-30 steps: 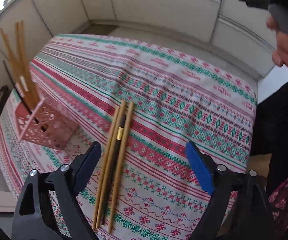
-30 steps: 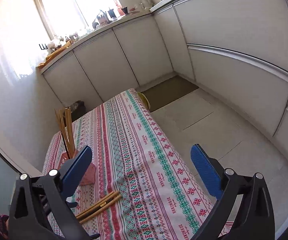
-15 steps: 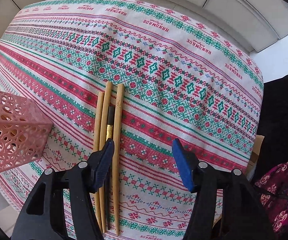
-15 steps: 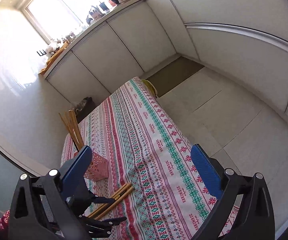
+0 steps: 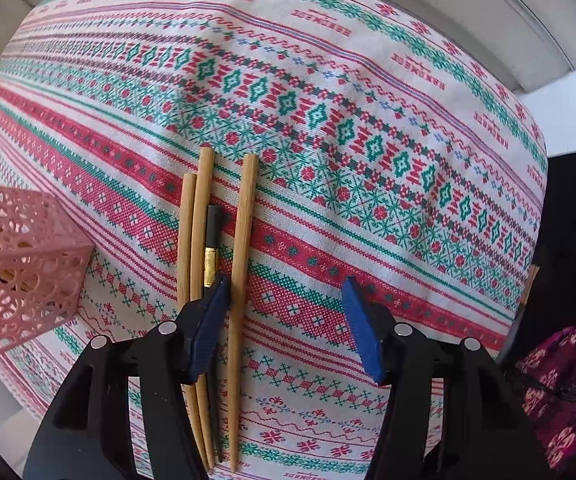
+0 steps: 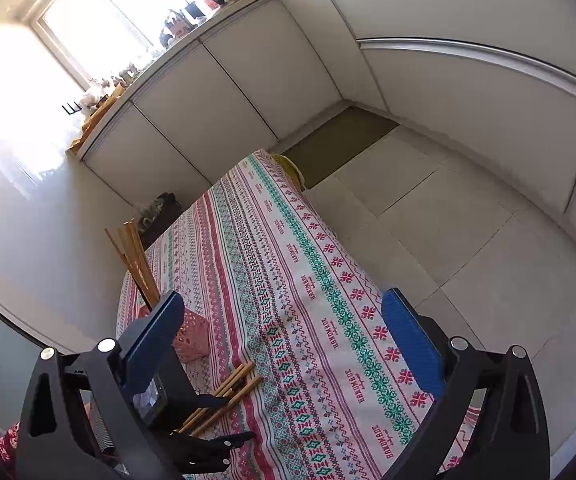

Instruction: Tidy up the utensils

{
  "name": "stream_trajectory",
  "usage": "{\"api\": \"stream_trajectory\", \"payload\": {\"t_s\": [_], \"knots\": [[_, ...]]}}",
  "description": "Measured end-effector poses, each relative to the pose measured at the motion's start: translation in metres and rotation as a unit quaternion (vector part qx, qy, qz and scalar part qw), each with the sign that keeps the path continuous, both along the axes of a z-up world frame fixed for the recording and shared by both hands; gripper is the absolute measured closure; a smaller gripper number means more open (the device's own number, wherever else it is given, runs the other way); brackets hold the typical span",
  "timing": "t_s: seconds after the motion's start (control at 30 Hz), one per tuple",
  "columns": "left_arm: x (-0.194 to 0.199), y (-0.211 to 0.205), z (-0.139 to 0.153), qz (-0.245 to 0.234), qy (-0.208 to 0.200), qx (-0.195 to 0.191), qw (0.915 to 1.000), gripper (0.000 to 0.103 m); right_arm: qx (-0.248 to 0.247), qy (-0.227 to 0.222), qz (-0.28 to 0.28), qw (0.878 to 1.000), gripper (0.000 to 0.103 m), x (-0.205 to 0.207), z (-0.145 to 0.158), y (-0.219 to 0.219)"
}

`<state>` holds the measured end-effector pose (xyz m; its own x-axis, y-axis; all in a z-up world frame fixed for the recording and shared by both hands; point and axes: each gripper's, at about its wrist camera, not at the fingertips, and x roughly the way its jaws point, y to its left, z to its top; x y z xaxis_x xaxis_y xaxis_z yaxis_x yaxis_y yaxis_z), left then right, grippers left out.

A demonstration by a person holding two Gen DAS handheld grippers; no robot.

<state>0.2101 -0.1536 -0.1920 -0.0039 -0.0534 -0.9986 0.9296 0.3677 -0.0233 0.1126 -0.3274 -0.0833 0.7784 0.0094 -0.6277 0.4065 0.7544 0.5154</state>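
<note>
Three wooden chopsticks and one black chopstick with a gold band lie side by side on the patterned tablecloth. My left gripper is open and low over them; its left pad sits over the black one and the rightmost wooden stick lies between the jaws. A pink perforated holder stands to the left. In the right wrist view the chopsticks lie under the left gripper, and the holder holds several upright chopsticks. My right gripper is open and empty, held high.
The table's near edge runs just below the chopstick tips in the left wrist view. White cabinets and tiled floor surround the table. A dark patterned garment is at the right.
My left gripper has dropped and moved in toward the chopsticks on the cloth, its jaws narrowing a little. The right gripper has tilted slightly, staying high and open.
</note>
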Motion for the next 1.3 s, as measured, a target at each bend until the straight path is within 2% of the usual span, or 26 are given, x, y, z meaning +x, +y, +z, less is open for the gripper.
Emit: {"api": "stream_trajectory", "payload": {"t_s": [0.07, 0.1, 0.17, 0.3, 0.37, 0.47, 0.57, 0.63, 0.67, 0.7, 0.73, 0.77, 0.8, 0.9, 0.97, 1.17, 1.3], "knots": [[0.006, 0.005, 0.001, 0.047, -0.001, -0.011, 0.9988, 0.064, -0.001, 0.006, 0.001, 1.0, 0.007, 0.002, -0.003, 0.0], [0.008, 0.009, 0.001, 0.069, -0.002, -0.016, 0.9975, 0.073, 0.001, 0.01, 0.002, 1.0, 0.007, 0.003, -0.004, 0.0], [0.011, 0.016, 0.0, 0.098, -0.008, -0.021, 0.9949, 0.086, 0.001, 0.015, 0.004, 1.0, 0.007, 0.006, -0.007, 0.001], [-0.006, 0.029, -0.003, 0.127, -0.047, -0.039, 0.99, 0.096, -0.005, 0.027, 0.007, 1.0, 0.007, 0.011, -0.01, 0.007], [-0.017, 0.04, -0.004, 0.162, -0.05, -0.063, 0.9835, 0.097, -0.002, 0.044, 0.022, 0.999, 0.007, 0.018, -0.016, 0.013], [-0.027, 0.071, 0.005, 0.231, -0.037, -0.131, 0.9633, 0.097, 0.023, 0.078, 0.046, 0.996, 0.007, 0.028, -0.033, 0.025], [-0.042, 0.111, 0.021, 0.286, -0.039, -0.204, 0.9354, 0.097, 0.019, 0.118, 0.077, 0.99, 0.007, 0.041, -0.054, 0.05], [-0.053, 0.135, 0.034, 0.313, -0.047, -0.245, 0.9165, 0.097, 0.017, 0.144, 0.088, 0.985, 0.011, 0.049, -0.067, 0.069], [-0.058, 0.148, 0.042, 0.325, -0.05, -0.27, 0.9048, 0.097, 0.017, 0.158, 0.094, 0.983, 0.018, 0.053, -0.074, 0.078], [-0.063, 0.154, 0.055, 0.334, -0.056, -0.294, 0.8939, 0.097, 0.02, 0.17, 0.1, 0.98, 0.032, 0.055, -0.082, 0.087], [-0.061, 0.155, 0.08, 0.339, -0.068, -0.31, 0.8854, 0.097, 0.028, 0.18, 0.105, 0.978, 0.039, 0.059, -0.089, 0.095], [-0.066, 0.165, 0.092, 0.343, -0.084, -0.329, 0.8757, 0.097, 0.044, 0.188, 0.106, 0.975, 0.055, 0.061, -0.096, 0.101], [-0.07, 0.175, 0.102, 0.346, -0.097, -0.349, 0.8653, 0.097, 0.063, 0.194, 0.102, 0.974, 0.066, 0.063, -0.103, 0.105], [-0.077, 0.202, 0.128, 0.352, -0.127, -0.393, 0.8402, 0.097, 0.124, 0.203, 0.097, 0.966, 0.083, 0.071, -0.122, 0.121], [-0.078, 0.229, 0.144, 0.362, -0.133, -0.417, 0.8228, 0.097, 0.137, 0.214, 0.092, 0.963, 0.084, 0.077, -0.128, 0.131], [-0.076, 0.261, 0.176, 0.369, -0.143, -0.466, 0.7915, 0.097, 0.083, 0.266, 0.07, 0.958, 0.084, 0.101, -0.128, 0.153], [-0.08, 0.269, 0.185, 0.366, -0.144, -0.484, 0.782, 0.097, 0.046, 0.282, 0.056, 0.957, 0.084, 0.114, -0.125, 0.161]]}}
